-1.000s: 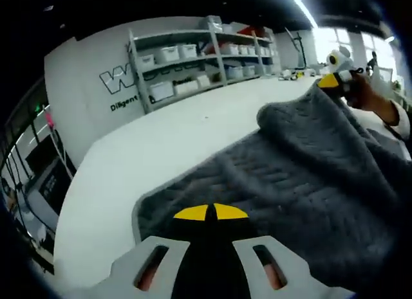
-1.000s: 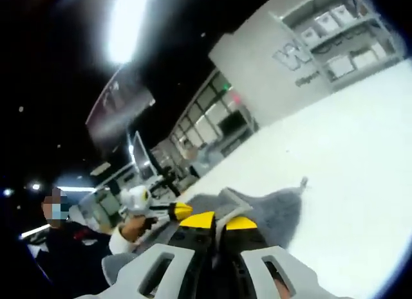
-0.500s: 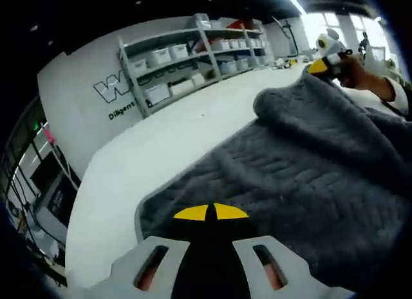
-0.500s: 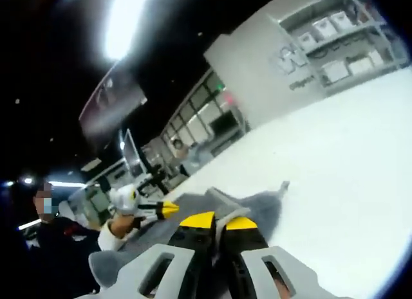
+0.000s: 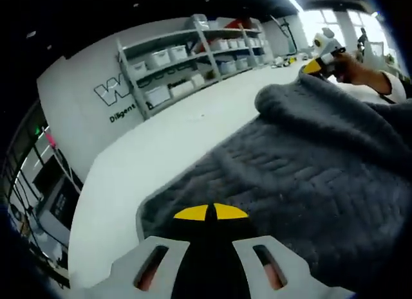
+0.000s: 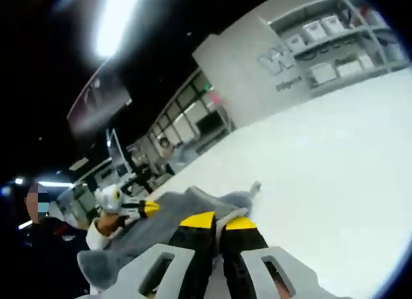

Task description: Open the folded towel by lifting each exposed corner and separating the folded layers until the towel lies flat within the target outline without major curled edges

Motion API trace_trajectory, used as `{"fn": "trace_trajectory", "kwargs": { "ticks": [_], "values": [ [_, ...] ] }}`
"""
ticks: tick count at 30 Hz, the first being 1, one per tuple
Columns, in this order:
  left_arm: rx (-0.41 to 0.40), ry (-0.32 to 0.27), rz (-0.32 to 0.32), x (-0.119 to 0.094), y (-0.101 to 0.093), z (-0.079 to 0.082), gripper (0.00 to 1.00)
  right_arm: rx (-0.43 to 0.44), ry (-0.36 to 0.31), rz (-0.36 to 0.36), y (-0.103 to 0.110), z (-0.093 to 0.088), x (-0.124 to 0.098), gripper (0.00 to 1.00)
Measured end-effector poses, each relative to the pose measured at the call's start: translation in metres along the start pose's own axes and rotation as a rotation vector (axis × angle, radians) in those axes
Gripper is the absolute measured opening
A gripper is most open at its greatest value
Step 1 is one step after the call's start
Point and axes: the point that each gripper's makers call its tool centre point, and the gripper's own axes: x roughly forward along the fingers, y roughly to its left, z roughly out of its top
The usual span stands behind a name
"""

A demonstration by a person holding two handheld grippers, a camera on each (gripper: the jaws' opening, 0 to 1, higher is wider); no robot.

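Both claws, left (image 5: 210, 213) and right (image 6: 215, 222), stay clamped on the towel (image 5: 309, 164), now stretched lower over the tabletop (image 5: 174, 138), nearly flat.

- A wide white counter (image 5: 161, 144) carries everything; its surface is plain and bright, running back toward a grey wall.
- A grey towel (image 5: 302, 183) with a woven, ribbed texture lies on the counter, part of it raised off the surface in thick folds.
- In the right gripper view the same counter (image 6: 335, 157) spreads out bare beyond the towel (image 6: 161, 215), whose pale-edged corner rests on it.
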Motion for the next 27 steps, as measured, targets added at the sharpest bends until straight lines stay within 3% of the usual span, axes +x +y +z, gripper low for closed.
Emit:
{"fn": "trace_trajectory", "kwargs": {
  "ticks": [11, 15, 27],
  "values": [
    [0.008, -0.002, 0.001, 0.005, 0.009, -0.001, 0.01, -0.048, 0.016, -0.05, -0.002, -0.011, -0.013, 0.0],
    [0.022, -0.003, 0.003, 0.007, 0.012, -0.001, 0.01, -0.136, 0.031, -0.133, -0.017, -0.012, -0.019, 0.0],
    [0.033, -0.005, 0.005, 0.013, 0.027, -0.001, 0.01, -0.307, 0.081, -0.244, -0.035, -0.02, -0.027, 0.0]
  ]
}}
